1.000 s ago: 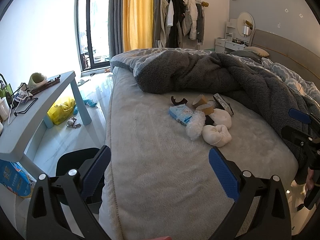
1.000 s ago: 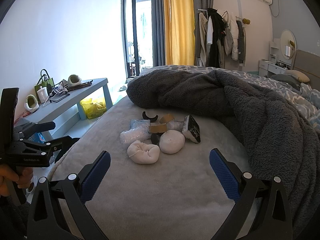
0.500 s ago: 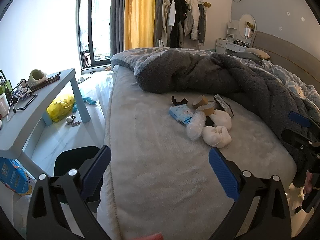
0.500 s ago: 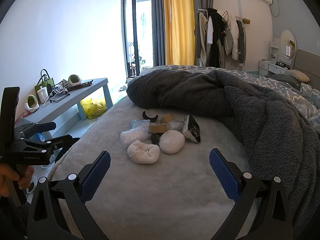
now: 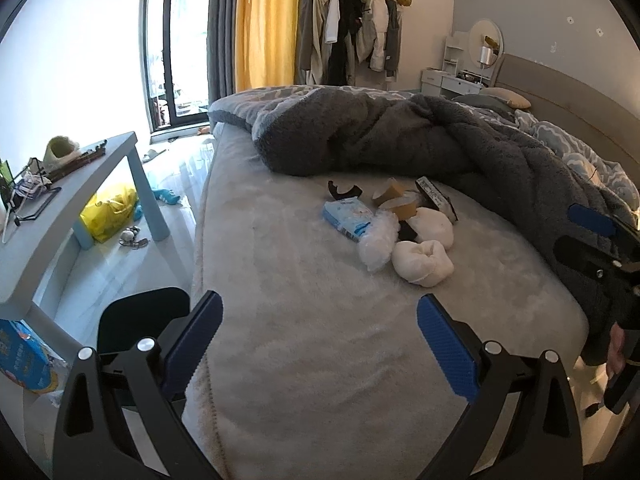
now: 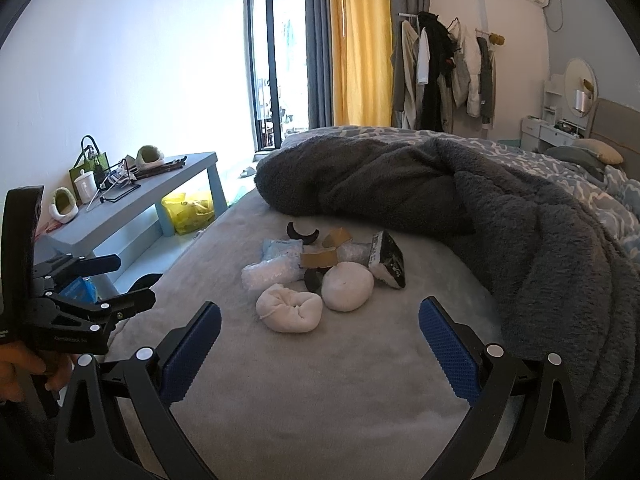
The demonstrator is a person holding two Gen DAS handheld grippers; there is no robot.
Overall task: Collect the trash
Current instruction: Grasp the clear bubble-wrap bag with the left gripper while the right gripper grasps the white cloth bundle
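Note:
A small heap of trash lies on the pale bed cover (image 5: 304, 320). It holds two white wads (image 5: 422, 264) (image 6: 289, 313), a bubble-wrap piece (image 5: 378, 242) (image 6: 270, 274), a blue tissue pack (image 5: 346, 216) (image 6: 282, 248), brown tape rolls (image 5: 400, 205) (image 6: 320, 258), a black box (image 5: 434, 196) (image 6: 388, 260) and a curved black piece (image 5: 342, 190) (image 6: 303, 233). My left gripper (image 5: 320, 344) is open, short of the heap at the bed's left edge. My right gripper (image 6: 320, 344) is open too, just in front of the nearest wad. Neither holds anything.
A rumpled dark grey blanket (image 5: 400, 140) (image 6: 520, 232) borders the heap behind and to the right. A blue-grey bench table (image 5: 60, 208) (image 6: 132, 204) with clutter stands left of the bed. Beside the bed on the floor are a dark round object (image 5: 140, 316) and a yellow bag (image 5: 108, 212).
The left gripper has drifted slightly, so the heap sits a little higher in its view. The right gripper has barely moved. Both stay open.

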